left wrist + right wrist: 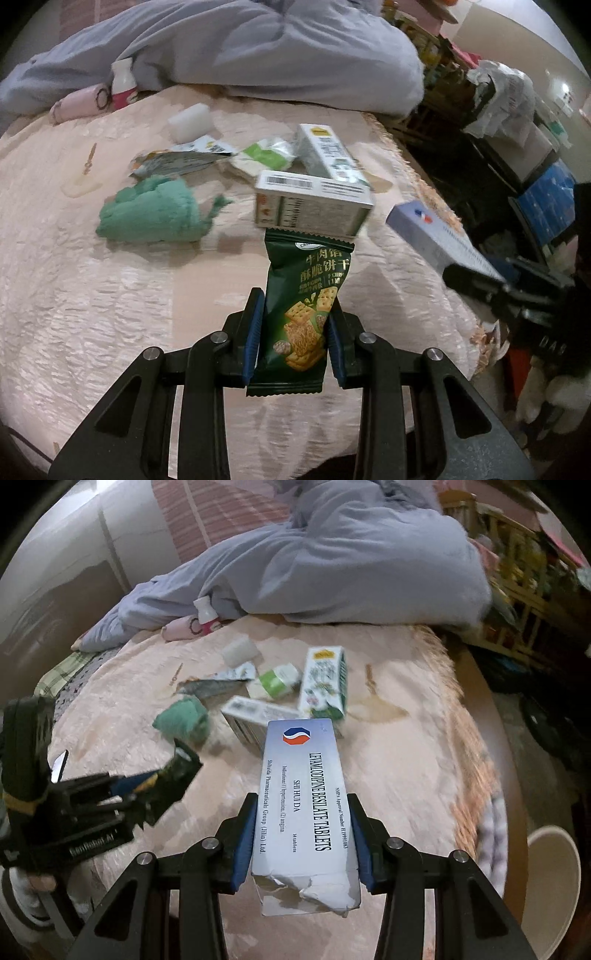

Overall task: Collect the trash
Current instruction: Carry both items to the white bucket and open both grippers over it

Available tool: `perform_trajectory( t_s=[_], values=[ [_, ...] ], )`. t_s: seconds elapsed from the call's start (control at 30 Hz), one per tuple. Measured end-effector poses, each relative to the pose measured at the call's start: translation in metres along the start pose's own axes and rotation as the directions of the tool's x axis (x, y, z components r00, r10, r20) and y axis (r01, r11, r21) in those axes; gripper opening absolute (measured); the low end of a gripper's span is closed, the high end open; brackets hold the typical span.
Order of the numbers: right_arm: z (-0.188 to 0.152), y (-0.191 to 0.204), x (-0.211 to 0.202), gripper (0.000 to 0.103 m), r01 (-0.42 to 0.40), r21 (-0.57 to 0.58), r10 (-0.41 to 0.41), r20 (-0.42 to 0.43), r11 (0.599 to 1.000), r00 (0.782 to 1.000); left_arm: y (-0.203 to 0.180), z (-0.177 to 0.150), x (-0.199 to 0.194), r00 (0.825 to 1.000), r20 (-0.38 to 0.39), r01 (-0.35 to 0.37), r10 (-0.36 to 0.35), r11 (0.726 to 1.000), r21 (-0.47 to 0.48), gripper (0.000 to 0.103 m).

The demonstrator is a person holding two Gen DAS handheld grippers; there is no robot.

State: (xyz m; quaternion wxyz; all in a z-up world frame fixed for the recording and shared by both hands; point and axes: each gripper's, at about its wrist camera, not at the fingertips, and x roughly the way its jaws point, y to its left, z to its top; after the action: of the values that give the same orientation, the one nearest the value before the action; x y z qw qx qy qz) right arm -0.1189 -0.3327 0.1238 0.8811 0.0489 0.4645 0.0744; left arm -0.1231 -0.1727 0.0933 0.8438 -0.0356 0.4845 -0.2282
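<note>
My left gripper point(295, 314) is shut on a dark green cracker packet point(308, 288), which stands upright between the blue pads above the pink bedspread point(110, 314). My right gripper point(301, 805) is shut on a white and grey tablet box point(306, 760) with a torn near end. The pads press on both its long sides. In the left wrist view that tablet box point(439, 240) hangs at the right, past the bed's edge. In the right wrist view the left gripper point(173, 771) shows blurred at the left.
On the bedspread lie a green cloth point(147, 214), two cartons point(314, 203) point(328, 155), flat wrappers point(177, 162), a white foam block point(190, 122) and a small pink bottle point(122, 85). A grey-blue duvet point(258, 55) is heaped behind. A pale round tub point(550, 886) stands beside the bed.
</note>
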Motion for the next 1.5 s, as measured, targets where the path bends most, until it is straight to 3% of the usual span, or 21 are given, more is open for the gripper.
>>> perform_trajectory(
  t_s=[0.7,1.17,1.5],
  values=[
    [-0.057,-0.061,-0.061,0.044,0.044,0.171,-0.056,0.065,0.984,0.996,-0.088,0.003,0.0,0.999,-0.006,0.054,-0.053,0.987,0.154,0.029],
    [-0.09,-0.127,-0.1,0.044,0.114,0.292,-0.145,0.086,0.95,0.986,-0.173,0.003,0.021,0.993,-0.052,0.119,-0.108,0.95,0.288,0.029],
    [-0.121,-0.177,-0.123,0.044,0.178,0.389,-0.222,0.072,0.904,0.972,-0.229,0.0,0.043,0.979,-0.117,0.196,-0.166,0.924,0.327,0.029]
  ],
)
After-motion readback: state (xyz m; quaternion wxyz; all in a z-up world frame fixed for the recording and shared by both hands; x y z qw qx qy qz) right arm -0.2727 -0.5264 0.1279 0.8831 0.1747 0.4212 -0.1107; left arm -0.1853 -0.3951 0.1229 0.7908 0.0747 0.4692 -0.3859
